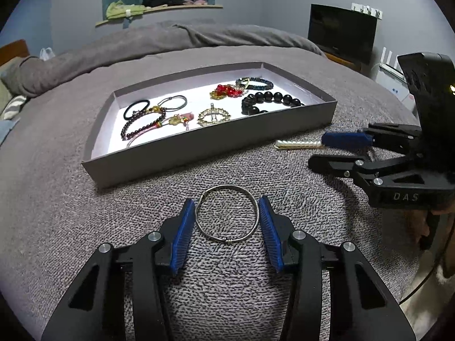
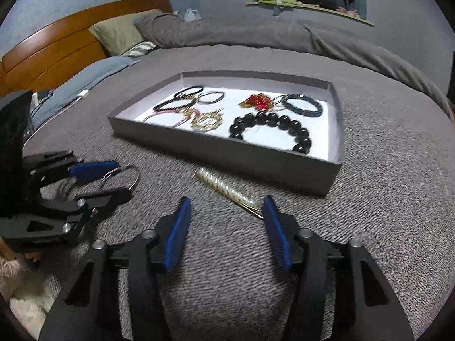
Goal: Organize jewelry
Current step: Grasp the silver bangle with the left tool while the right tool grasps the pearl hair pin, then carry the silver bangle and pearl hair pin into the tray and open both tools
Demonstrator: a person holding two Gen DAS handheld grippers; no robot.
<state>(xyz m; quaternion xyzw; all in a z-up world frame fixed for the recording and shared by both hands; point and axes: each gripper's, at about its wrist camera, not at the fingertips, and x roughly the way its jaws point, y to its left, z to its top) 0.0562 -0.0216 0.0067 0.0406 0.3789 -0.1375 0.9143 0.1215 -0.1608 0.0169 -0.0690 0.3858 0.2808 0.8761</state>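
A thin silver bangle (image 1: pixel 227 239) lies flat on the grey blanket, and my left gripper (image 1: pixel 226 204) is shut on it, one blue pad against each side. The right wrist view shows the same bangle (image 2: pixel 138 176) between the left gripper's (image 2: pixel 123 180) fingers. A gold and pearl twisted hair clip (image 2: pixel 224 186) lies on the blanket in front of the grey tray (image 2: pixel 227 153). My right gripper (image 2: pixel 226 203) stands open over the clip's thin near end, which reaches its right pad. The left wrist view shows the right gripper (image 1: pixel 316 150) beside the clip (image 1: pixel 295 144).
The tray (image 1: pixel 199 147) holds a black bead bracelet (image 1: pixel 267 101), red beads (image 1: pixel 227 90), a blue bracelet (image 1: pixel 257 83), a gold brooch (image 1: pixel 213 117) and hair ties (image 1: pixel 136 108). Pillows (image 2: pixel 119 32) and a wooden headboard (image 2: pixel 51 48) are behind; a dark screen (image 1: pixel 341 31) stands far right.
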